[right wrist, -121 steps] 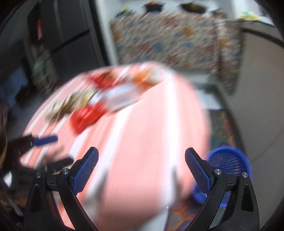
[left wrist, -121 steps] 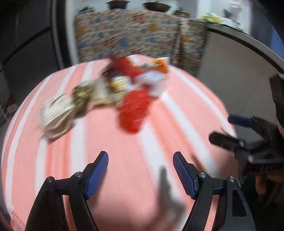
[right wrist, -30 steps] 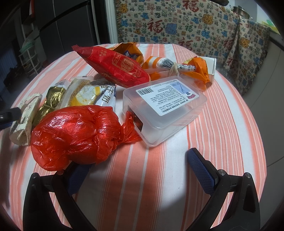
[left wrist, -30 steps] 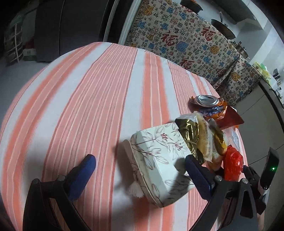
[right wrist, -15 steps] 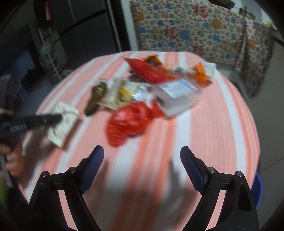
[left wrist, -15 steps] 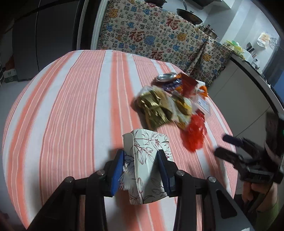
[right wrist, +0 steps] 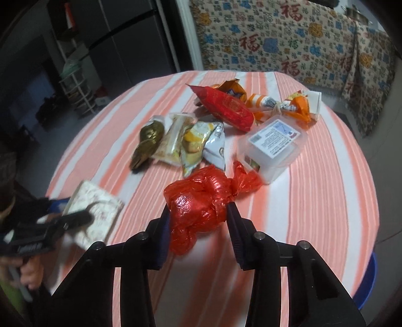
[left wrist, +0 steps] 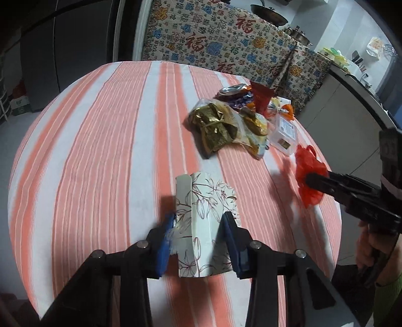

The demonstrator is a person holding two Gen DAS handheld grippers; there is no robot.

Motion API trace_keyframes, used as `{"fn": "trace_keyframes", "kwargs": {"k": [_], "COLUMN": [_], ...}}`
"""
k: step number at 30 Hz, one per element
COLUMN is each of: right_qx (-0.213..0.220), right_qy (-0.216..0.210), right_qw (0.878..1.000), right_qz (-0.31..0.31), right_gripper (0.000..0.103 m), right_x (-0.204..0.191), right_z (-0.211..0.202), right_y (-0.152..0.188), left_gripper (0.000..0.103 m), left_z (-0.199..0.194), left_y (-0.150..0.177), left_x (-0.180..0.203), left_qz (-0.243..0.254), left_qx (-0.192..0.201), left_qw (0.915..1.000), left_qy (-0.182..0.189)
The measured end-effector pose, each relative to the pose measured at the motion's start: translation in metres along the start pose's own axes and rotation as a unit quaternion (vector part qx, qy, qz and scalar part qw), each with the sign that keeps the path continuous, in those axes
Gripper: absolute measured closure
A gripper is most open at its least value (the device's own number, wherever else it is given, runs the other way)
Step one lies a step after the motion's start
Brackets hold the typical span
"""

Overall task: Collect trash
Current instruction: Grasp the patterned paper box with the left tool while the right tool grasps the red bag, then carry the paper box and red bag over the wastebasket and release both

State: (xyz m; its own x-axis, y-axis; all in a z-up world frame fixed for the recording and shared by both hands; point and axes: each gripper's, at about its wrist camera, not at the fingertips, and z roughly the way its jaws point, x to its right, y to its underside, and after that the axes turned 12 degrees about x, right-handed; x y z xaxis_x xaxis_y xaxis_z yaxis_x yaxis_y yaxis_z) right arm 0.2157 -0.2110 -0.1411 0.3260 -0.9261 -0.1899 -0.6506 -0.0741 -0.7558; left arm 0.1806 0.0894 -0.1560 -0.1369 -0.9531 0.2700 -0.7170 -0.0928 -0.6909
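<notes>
Home kitchen: wok (left wrist: 268, 12), pot (left wrist: 297, 34), striped tablecloth (left wrist: 100, 151).

A matt, woven orange-and-white striped tablecloth (left wrist: 100, 151) covered the table. The leaf-printed white paper carton (left wrist: 203, 226) looked smooth and matt; the crumpled red plastic bag (right wrist: 201, 203) was glossy; the clear plastic box (right wrist: 273, 148) looked frosted.

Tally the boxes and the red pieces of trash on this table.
Boxes: 2, the floral carton and the clear plastic box.
Red pieces: 2, the red plastic bag and the red packet.
Total: 4.
</notes>
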Motion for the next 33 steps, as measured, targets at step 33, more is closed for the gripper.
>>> {"fn": "trace_keyframes", "kwargs": {"k": [33], "right_qx": [-0.001], "right_qy": [0.185], "right_qw": [0.965], "right_qz": [0.184], "right_gripper": [0.061], "right_x": [0.323], "right_z": [-0.174], "right_y": [0.106], "left_gripper": [0.067], "left_z": [0.198], "left_y": [0.034], "left_x": [0.436], "left_qz": [0.183], "left_qx": [-0.115], "left_qw": [0.9544], "left_qy": [0.206]}}
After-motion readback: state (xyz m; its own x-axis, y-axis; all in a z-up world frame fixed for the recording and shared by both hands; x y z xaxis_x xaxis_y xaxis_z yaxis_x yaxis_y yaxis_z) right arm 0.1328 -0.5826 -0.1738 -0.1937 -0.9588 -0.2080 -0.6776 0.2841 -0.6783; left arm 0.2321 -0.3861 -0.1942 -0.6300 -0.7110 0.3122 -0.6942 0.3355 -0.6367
